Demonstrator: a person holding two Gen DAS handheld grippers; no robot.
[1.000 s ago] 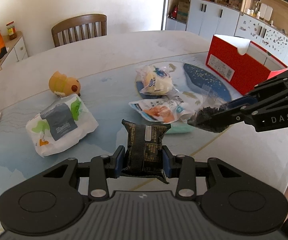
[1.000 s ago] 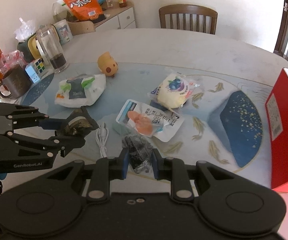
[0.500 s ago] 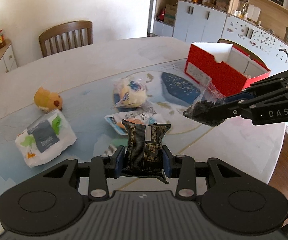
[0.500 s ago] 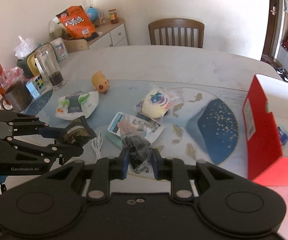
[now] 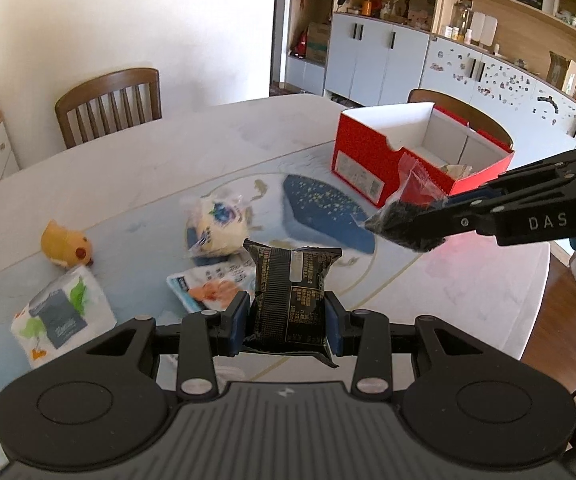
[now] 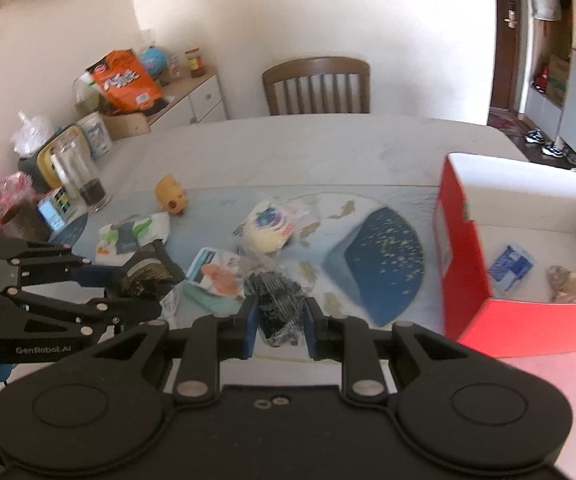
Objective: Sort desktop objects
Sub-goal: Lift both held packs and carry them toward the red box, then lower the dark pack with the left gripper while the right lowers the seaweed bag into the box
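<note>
1. Our left tongs (image 5: 288, 320) are clamped on a black snack packet with gold print (image 5: 290, 292), held upright by its lower half, clear of the bench (image 5: 168, 168).
2. Our right tongs (image 6: 280, 320) are pinched on a small clear-wrapped packet of dark contents (image 6: 278, 304), also off the bench; the left wrist view shows its crinkly clear top sticking up past the tips.
3. The red box (image 5: 384, 160) stands open at the far right of the bench. We judge it to be where both packets go; a blue-and-white pack (image 6: 512, 266) and a brownish item (image 6: 572, 284) already lie inside.
4. Handling: both packets look light, soft and crushable. The film is probably slick, so a grip across the filled body, as the left tongs have, seems safer than one on the thin sealed edge, which could slip or tear.
5. The clear wrapper in the right tongs looks loose, so the contents may shift.
6. Still lying on the bench:
   - a white tissue pack (image 5: 60, 320)
   - a yellow toy (image 5: 66, 244)
   - a wrapped round bun (image 5: 218, 224)
   - a flat pouch with an orange picture (image 5: 212, 288)
   The pouch lies flat, so we would take it by an edge.
</note>
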